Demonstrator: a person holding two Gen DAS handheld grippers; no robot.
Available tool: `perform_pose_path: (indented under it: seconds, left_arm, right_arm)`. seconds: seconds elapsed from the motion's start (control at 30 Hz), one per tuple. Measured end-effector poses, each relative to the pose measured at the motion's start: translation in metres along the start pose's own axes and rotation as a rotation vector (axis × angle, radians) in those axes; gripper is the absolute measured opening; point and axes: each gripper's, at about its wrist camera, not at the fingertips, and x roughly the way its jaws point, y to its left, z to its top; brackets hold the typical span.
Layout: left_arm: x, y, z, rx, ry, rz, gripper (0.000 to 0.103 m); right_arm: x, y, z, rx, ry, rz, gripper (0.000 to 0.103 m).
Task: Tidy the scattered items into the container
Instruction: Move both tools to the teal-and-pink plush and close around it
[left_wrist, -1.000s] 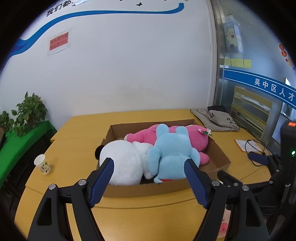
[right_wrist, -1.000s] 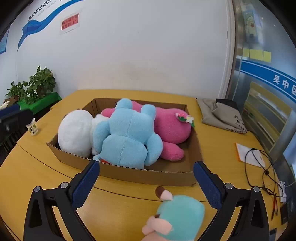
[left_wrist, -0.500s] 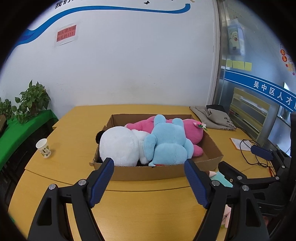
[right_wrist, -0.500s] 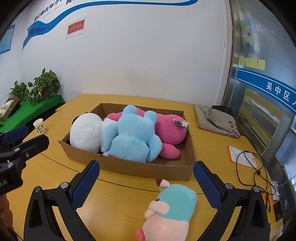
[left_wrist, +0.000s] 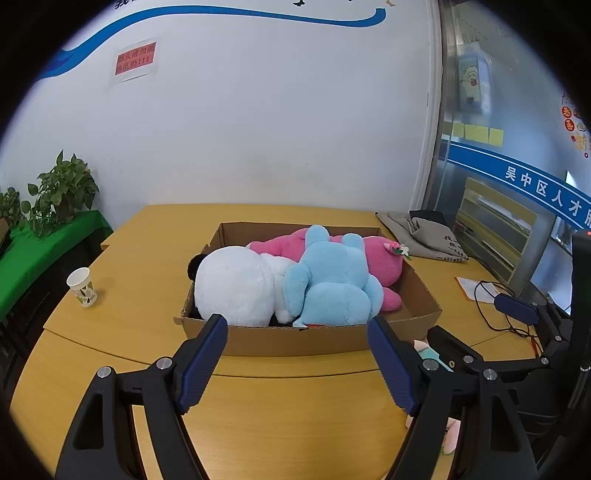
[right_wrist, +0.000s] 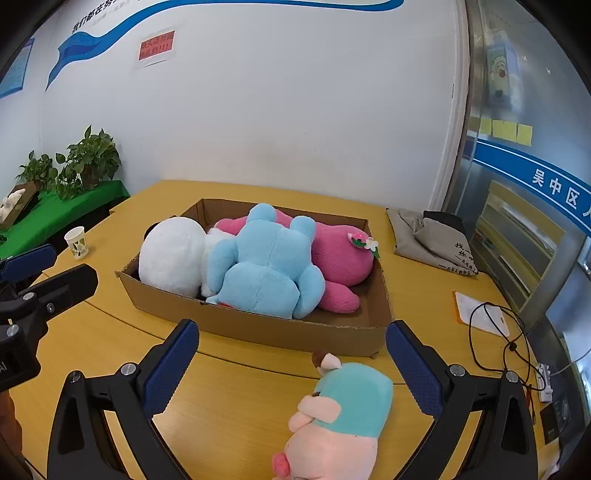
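The right tongs (right_wrist: 291, 365) are wide open and hold nothing. Right between their two blue pads, a bit nearer the right one, lies a small soft toy pig with a pink face and a teal body (right_wrist: 343, 413). It rests on the yellow wooden surface (right_wrist: 229, 398), just in front of the box, and no pad touches it. Its long way runs from the pink nose, close to the camera, up to the little brown tuft that points at the box. So the pads already sit on both of its long sides.

The left tongs (left_wrist: 297, 356) are also open with nothing in them. From that side the pig (left_wrist: 424, 350) only peeks out behind the right pad, so the right hand looks much nearer to it. I think the right tongs should go down and squeeze the pig across its middle.

Beyond the pig is the shallow brown cardboard box (right_wrist: 258, 328). Inside it are a big white plush toy (right_wrist: 173, 254), a light blue plush toy (right_wrist: 269, 266) and a bright pink plush toy with a small flower (right_wrist: 340, 254). They fill most of the box. A bare corner shows at the right end, near the pig, and that looks like the easiest place for it.

Off to the left stands a white paper cup (right_wrist: 77, 242).
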Motion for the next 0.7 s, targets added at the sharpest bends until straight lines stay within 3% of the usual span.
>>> perform_pose_path:
  seconds: [0.43,0.57,0.7]
  left_arm:
    - [0.021,-0.009,-0.006,0.002,0.065,-0.06,0.078]
    - [0.038,-0.018,-0.013,0.0,0.118,-0.114,0.078]
    - [0.058,-0.034,-0.021,0.005,0.178,-0.187,0.078]
  right_arm:
    - [0.001,-0.034,-0.009,0.061,0.005,0.012,0.103]
    - [0.0,-0.067,-0.028,0.112,0.025,0.006,0.103]
    - [0.019,-0.1,-0.064,0.204,0.12,0.032,0.103]
